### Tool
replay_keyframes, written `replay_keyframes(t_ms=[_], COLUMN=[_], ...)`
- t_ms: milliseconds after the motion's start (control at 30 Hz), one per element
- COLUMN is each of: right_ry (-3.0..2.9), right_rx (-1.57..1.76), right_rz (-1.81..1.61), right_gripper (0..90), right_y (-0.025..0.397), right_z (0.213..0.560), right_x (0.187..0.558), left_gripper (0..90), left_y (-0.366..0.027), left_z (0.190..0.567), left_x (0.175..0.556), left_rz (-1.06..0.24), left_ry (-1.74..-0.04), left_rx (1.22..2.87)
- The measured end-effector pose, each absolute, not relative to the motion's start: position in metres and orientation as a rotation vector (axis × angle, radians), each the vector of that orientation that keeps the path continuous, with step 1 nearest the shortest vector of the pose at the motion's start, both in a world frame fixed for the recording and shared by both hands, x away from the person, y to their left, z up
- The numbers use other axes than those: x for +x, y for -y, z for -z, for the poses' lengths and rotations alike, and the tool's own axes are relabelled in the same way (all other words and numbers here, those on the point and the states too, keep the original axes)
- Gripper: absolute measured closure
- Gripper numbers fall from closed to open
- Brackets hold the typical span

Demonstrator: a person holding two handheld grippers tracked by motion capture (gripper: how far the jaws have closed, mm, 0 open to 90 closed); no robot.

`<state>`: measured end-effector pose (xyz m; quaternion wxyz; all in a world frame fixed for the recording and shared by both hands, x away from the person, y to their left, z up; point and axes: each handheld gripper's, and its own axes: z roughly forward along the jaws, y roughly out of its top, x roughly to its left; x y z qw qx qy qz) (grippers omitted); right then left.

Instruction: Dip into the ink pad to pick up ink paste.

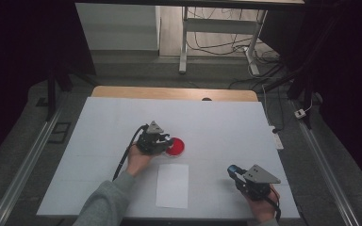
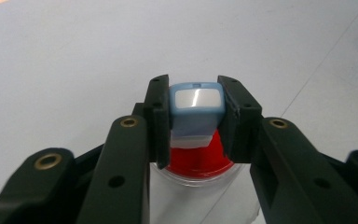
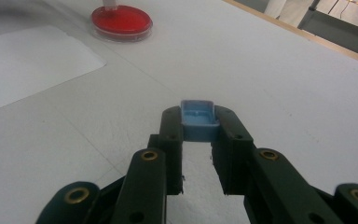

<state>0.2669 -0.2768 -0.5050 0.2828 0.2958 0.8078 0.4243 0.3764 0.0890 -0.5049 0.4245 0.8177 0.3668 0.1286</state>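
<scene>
One red dish (image 1: 175, 146), one paper sheet (image 1: 172, 185) at its 6 o'clock. The left gripper (image 2: 196, 112) clamps a blue stamp (image 2: 196, 106) over the dish. The right gripper (image 3: 199, 122), at 4 o'clock, pinches a blue cap (image 3: 198, 120).

Table (image 1: 99, 141): dish, sheet and both grippers are on or over it.
Dish (image 1: 176, 147): near the table's middle, behind the sheet.
Sheet (image 1: 172, 186): near the front edge, between the two hands.
Left gripper (image 1: 162, 141): at the dish's left rim, with a block (image 2: 196, 105) between its jaws, over the dish.
Right gripper (image 1: 234, 172): front right, well apart from the dish, right of the sheet, with a cap (image 3: 198, 120) between its jaws.
</scene>
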Motion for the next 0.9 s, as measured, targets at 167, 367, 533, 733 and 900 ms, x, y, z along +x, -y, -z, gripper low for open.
replay_keyframes(t_ms=[167, 367, 533, 733, 900], right_ry=[-2.163, -2.162, -2.165, -2.166, -2.166], right_rx=[0.794, 0.796, 0.794, 0.794, 0.793], right_rz=[-1.134, -1.126, -1.135, -1.135, -1.134], right_gripper=[73.9, 73.9, 73.9, 73.8, 73.9], right_y=[0.277, 0.277, 0.277, 0.277, 0.277], right_z=[0.505, 0.505, 0.506, 0.506, 0.506], right_x=[0.267, 0.267, 0.268, 0.268, 0.268], left_gripper=[67.1, 67.1, 67.1, 67.1, 67.1], left_y=[-0.087, -0.082, -0.079, -0.076, -0.076], left_z=[0.505, 0.506, 0.506, 0.51, 0.512], left_x=[0.379, 0.38, 0.381, 0.384, 0.385], left_rz=[-0.315, -0.3, -0.297, -0.288, -0.283], left_ry=[-0.91, -0.893, -0.882, -0.89, -0.889], left_rx=[2.049, 2.05, 2.057, 2.076, 2.072])
